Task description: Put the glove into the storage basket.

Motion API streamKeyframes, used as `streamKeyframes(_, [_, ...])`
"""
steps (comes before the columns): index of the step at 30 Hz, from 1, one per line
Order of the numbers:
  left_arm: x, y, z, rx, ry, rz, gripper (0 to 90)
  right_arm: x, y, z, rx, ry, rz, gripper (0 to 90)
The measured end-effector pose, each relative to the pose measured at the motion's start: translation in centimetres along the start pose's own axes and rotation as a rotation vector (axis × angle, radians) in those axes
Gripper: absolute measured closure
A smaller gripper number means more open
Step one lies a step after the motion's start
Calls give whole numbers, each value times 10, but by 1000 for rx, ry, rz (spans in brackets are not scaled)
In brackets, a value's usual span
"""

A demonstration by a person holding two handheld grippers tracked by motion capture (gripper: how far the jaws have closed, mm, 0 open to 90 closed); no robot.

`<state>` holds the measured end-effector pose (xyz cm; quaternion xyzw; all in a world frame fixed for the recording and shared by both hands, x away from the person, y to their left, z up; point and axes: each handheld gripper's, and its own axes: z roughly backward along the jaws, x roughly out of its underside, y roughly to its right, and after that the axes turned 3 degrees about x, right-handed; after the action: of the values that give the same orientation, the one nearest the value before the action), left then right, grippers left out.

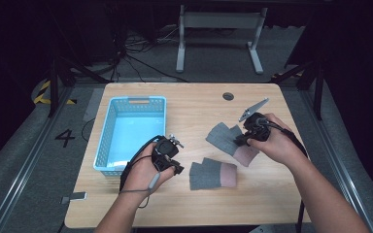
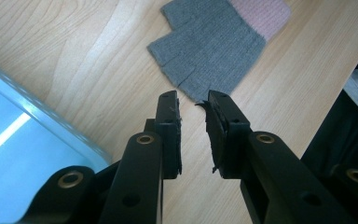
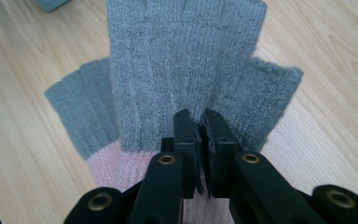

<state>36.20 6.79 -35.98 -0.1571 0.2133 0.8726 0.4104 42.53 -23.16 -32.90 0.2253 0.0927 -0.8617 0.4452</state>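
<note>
The right gripper is seen at about three o'clock on the wooden surface, its fingers pinched on a fold of the far glove, a grey fingerless knit with a pink cuff. The knit is bunched upward between the pads, so the grip seems to sit near the middle of the palm. For this step to go well, the pinch should be kept firm and the glove lifted clear of the surface before it is carried toward the blue basket at nine o'clock; a loose hold on so little fabric could let it slip out.

The left gripper is held near six o'clock, its fingers slightly spread with nothing between them, pointing at the near glove, which lies flat just beyond their tips. That glove and the left hand lie along the path to the basket and may need to be passed over. A small round grommet is set at twelve o'clock, well apart.
</note>
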Motion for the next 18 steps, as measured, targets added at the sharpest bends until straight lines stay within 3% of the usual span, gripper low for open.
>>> streamKeyframes(9, [5, 0, 2, -10, 3, 15, 752, 5, -16, -7, -39, 20, 65, 850])
streamKeyframes(18, [3, 2, 0, -2, -2, 8, 753, 14, -31, -26, -100, 20, 159, 850])
